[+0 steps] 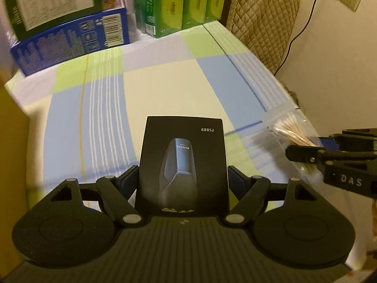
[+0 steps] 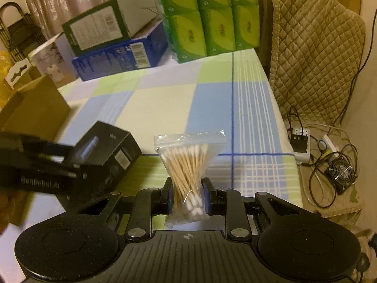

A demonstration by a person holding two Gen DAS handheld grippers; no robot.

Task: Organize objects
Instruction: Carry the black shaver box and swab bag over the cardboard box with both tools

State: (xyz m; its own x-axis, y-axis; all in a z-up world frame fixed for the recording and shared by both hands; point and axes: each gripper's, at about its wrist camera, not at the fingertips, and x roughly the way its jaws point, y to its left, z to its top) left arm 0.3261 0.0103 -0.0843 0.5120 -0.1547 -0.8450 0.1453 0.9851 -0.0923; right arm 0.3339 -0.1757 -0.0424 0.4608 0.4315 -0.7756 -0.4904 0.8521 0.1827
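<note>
My left gripper [image 1: 182, 176] is shut on a black shaver box [image 1: 182, 162] marked FS889, held above the checked tablecloth [image 1: 153, 89]. The same black box [image 2: 106, 143] shows at the left of the right wrist view, with the left gripper [image 2: 77, 165] clamped on it. My right gripper [image 2: 187, 193] is shut on a clear zip bag of cotton swabs [image 2: 186, 165], squeezing its middle. That bag [image 1: 289, 132] appears at the right edge of the left wrist view, where the right gripper [image 1: 304, 153] comes in from the side.
At the table's far end stand a blue box [image 2: 120, 56] with a green box [image 2: 101, 28] on top and a pack of green tissue packets [image 2: 212, 16]. A brown cardboard box [image 2: 35, 108] sits left. A quilted cover [image 2: 313, 54], power strip [image 2: 300, 139] and small fan [image 2: 340, 172] lie right.
</note>
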